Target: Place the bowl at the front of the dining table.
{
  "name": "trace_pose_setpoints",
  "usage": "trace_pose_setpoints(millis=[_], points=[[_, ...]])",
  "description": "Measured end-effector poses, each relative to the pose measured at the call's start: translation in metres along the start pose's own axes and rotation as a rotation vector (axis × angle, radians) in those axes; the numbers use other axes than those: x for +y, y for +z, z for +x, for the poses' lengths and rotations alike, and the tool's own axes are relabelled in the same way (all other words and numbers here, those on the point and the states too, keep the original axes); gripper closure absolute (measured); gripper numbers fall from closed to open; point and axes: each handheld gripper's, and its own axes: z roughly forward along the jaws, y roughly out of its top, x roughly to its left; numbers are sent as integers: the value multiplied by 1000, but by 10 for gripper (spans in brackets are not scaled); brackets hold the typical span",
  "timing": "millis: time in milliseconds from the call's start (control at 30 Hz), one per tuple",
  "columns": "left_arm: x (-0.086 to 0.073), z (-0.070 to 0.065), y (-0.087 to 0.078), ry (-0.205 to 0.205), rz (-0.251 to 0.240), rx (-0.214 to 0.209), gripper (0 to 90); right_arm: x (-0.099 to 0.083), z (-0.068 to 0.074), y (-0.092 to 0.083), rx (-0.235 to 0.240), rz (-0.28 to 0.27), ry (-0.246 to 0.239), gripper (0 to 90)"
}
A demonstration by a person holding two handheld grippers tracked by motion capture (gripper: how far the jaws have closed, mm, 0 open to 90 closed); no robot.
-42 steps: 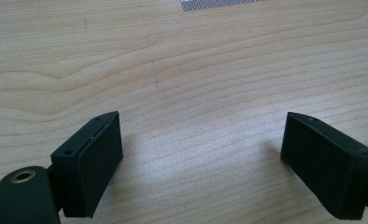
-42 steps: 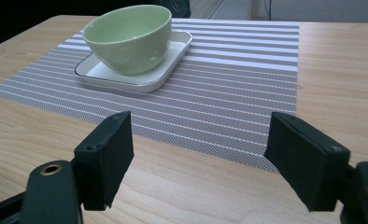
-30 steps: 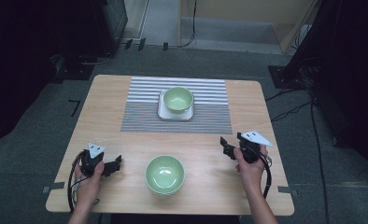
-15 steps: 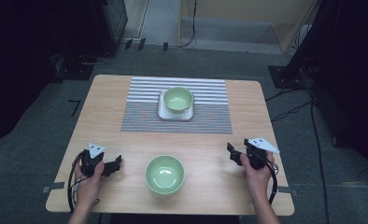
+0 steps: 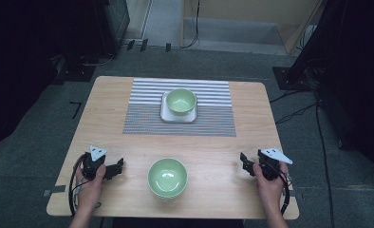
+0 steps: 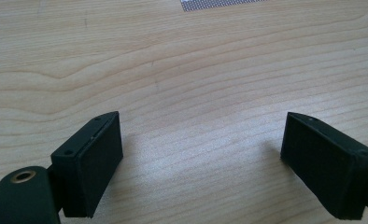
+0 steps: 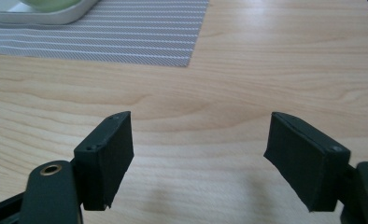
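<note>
A green bowl point(image 5: 167, 177) sits near the front edge of the wooden table point(image 5: 251, 128). A second green bowl point(image 5: 181, 101) rests on a white square plate point(image 5: 166, 114) on the striped grey mat point(image 5: 209, 118) farther back; the plate's edge point(image 7: 37, 17) appears at the top left of the right gripper view. My left gripper point(image 5: 117, 167) rests at the front left, open, with bare wood between its pads point(image 6: 95, 161). My right gripper point(image 5: 244, 161) sits low at the front right, open, pads point(image 7: 108, 154) wide apart over bare wood.
A corner of the mat point(image 7: 126, 32) lies ahead of the right gripper. Dark equipment and cables point(image 5: 299, 109) stand on the floor around the table. Bare wood lies between each gripper and the near bowl.
My right hand has drawn back toward the front right edge and sunk closer to the table. The left hand and both bowls have stayed put.
</note>
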Motion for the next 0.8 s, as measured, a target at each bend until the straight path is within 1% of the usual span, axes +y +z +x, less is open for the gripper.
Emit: trace_pose_setpoints(millis=[367,500,667,700,733,800], points=[[0,0,0,0,0,0,124,-10,-13,-6,-54,37,27,228],[0,0,0,0,0,0,124,-12,-16,-8,-65,45,27,228],[0,0,0,0,0,0,124,-16,-20,-9,-91,67,31,228],[0,0,0,0,0,0,124,-16,-20,-9,-91,67,31,228],[0,0,0,0,0,0,124,-16,-20,-10,-111,77,21,226],[0,0,0,0,0,0,124,-17,-19,-11,-132,87,0,224]])
